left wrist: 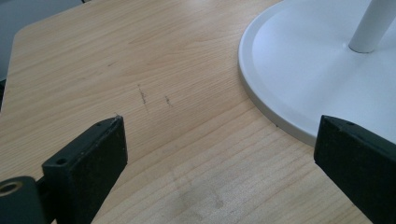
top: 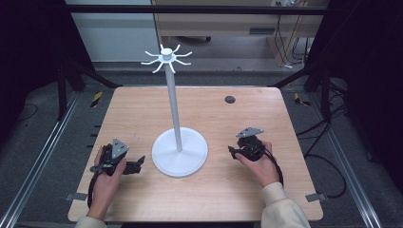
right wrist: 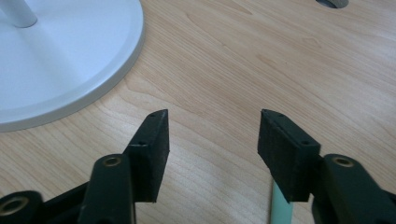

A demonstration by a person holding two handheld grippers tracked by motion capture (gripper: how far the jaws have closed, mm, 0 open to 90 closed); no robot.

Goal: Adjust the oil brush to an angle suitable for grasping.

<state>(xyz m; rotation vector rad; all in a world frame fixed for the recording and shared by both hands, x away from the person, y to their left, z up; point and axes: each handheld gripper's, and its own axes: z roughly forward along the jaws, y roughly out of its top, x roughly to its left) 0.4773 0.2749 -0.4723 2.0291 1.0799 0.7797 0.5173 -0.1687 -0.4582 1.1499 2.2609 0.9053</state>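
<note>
While both grippers rest low on the worktop, read view by view:

High view, stand: white stand (top: 179, 142) upright near the middle of the worktop (top: 142, 104) — round flat base, thin straight pole, crown of curved hooks on top, all bare.
High view, left gripper: left gripper (top: 135, 165) held in the left hand (top: 107, 180), just beside the base's left edge, jaws pointing toward it.
High view, right gripper: right gripper (top: 232, 151) held in the right hand (top: 263, 166), near the base's right side but apart from it.
High view, extras: dark round cable hole (top: 230, 99) toward the far edge.

Left gripper view, jaws: spread wide, nothing between them but bare wood; right-hand jaw close to the base rim, contact not clear.
Left gripper view, stand: base (left wrist: 317, 70) at upper right, foot of the pole (left wrist: 373, 28) rising from it.

Right gripper view, jaws: parted to a moderate gap, empty, hovering over wood grain and gripping nothing.
Right gripper view, stand: base (right wrist: 60, 60) at upper left, well apart from the jaws.
Right gripper view, extras: pale green strip (right wrist: 280, 207) under the right-hand jaw — nature unclear.

Handling, judged: rigid, smooth, probably slippery; likely bottom-heavy from the wide base, yet tall enough to tip if pushed high.
Hold, judged: pole low down, close above the base; hooks look thin and likely fragile, best left alone.
</note>
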